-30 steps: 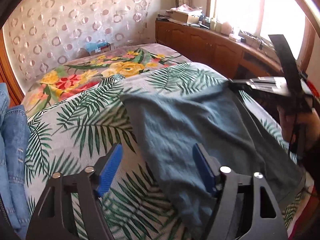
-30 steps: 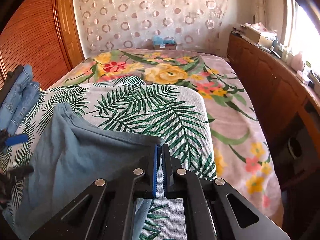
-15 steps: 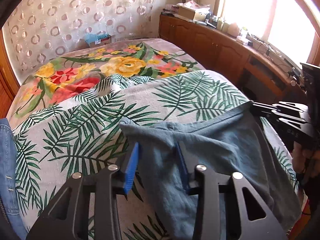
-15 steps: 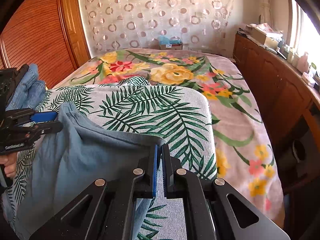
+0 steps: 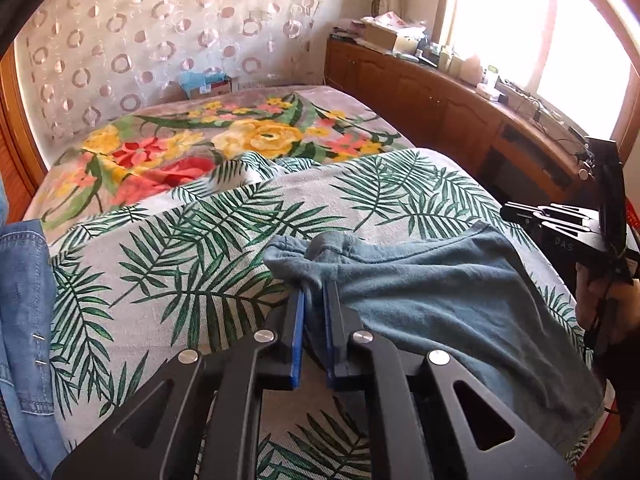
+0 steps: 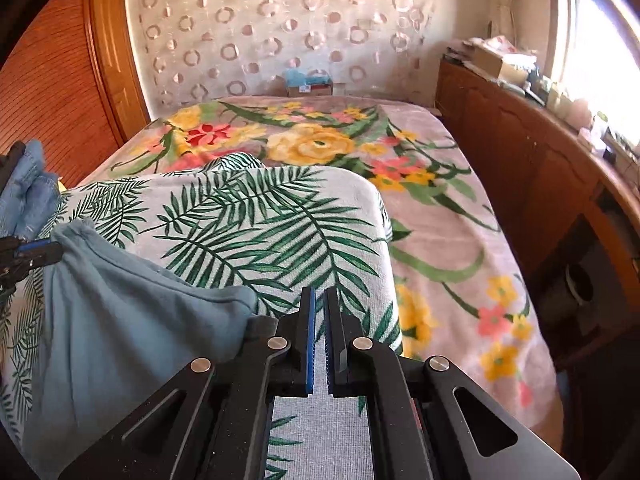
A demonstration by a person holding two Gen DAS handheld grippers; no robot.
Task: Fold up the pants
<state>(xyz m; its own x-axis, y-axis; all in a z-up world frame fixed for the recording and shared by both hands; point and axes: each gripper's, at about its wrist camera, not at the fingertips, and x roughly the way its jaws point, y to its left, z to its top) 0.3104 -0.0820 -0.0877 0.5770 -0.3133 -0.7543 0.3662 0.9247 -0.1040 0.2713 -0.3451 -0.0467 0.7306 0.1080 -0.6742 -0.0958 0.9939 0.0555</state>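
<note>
- The left tongs are clamped on a bunched corner of the pants, the blue pads pressed nearly together with a fold of teal cloth squeezed between them
- The right tongs are drawn narrow, only a slit between the blue pads; the cloth edge runs in beneath the left finger, and in the left wrist view the far corner of the garment rises toward their tip, so I judge they have that corner, though no cloth shows in the slit itself
- The pants lie on the palm-leaf blanket at the near end of the bed, spread between the two tongs, with the lower part trailing toward the near edge
- The fabric looks like soft, light knit: it sags between the two held points, wrinkles at each pinch and keeps no shape of its own, so it should drape and fold easily but slump wherever it goes unsupported
- The thicker hem edge and the corners seem the best places to grip; a pinch in the middle would only gather a bunch
- It is not slippery or fragile by the look of it, and the textured blanket may drag on it
- To the left a stack of denim rests beside the blanket
- Farther off lie the floral bedspread and the wooden cabinets under the window
</note>
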